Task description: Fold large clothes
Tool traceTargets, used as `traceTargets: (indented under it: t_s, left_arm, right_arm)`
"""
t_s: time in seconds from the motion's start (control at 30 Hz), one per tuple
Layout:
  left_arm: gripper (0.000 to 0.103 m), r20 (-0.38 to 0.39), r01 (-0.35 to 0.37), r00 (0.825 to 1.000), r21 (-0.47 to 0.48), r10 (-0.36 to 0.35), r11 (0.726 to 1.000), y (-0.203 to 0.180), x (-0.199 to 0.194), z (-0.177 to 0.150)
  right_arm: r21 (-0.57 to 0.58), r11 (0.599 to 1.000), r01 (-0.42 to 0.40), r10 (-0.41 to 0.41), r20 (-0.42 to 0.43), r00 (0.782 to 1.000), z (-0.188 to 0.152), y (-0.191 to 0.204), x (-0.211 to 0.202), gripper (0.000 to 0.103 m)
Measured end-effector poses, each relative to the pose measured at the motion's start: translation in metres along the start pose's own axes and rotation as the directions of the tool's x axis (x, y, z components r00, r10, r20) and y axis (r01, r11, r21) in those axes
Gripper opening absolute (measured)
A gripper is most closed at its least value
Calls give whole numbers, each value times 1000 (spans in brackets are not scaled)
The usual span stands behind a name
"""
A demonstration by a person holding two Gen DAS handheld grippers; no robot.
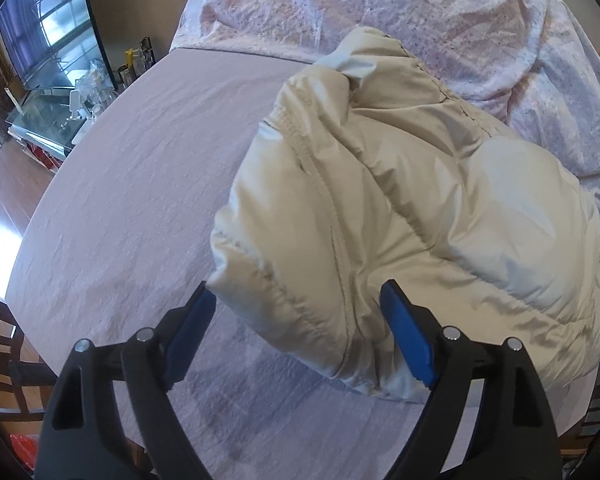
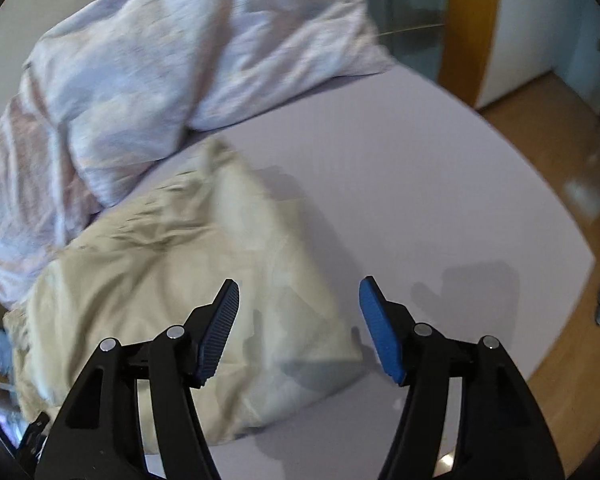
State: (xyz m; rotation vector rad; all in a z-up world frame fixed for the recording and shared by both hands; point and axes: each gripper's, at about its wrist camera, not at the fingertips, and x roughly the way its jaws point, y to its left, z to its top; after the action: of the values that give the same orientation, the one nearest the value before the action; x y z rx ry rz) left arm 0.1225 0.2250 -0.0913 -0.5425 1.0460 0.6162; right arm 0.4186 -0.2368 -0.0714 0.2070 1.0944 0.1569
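A cream padded jacket (image 1: 400, 208) lies folded into a bulky bundle on a lilac bed sheet (image 1: 140, 168). My left gripper (image 1: 296, 300) is open, its blue pads either side of the jacket's near corner, with nothing held. In the right wrist view the same jacket (image 2: 172, 272) lies at lower left, blurred. My right gripper (image 2: 296, 296) is open and empty above the jacket's right edge and the bare sheet (image 2: 400, 184).
A crumpled pale patterned duvet (image 1: 380, 4) lies behind the jacket, also in the right wrist view (image 2: 140, 80). A dark wooden chair (image 1: 4, 344) stands at the bed's left. A glass table (image 1: 48, 116) with bottles is far left. Wooden floor (image 2: 560, 152) lies right of the bed.
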Motion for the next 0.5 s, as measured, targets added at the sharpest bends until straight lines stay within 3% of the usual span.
traceTargets:
  t_s: [0.3,0.37,0.43,0.5]
  left_arm:
    - [84,-2,11,1000,-26,-11,1000,3,1,4]
    - [84,-1,19,1000,-38,-19,999,4,2,4]
    - [84,1,26,1000,-50,-26,998,5,2,5]
    - [84,0,32,999,-64,-32,997,7,3,5]
  right_arm:
    - [-191,963,-191,179,-78,981,-22,97,4,64]
    - [-250,939,-237,219,-99,971,-32,119,3,54]
    - [-291,916,-275,247,-131,960,-41,135,5,37]
    - [-308,900,-308,268,-166,949,-49,147,10,30]
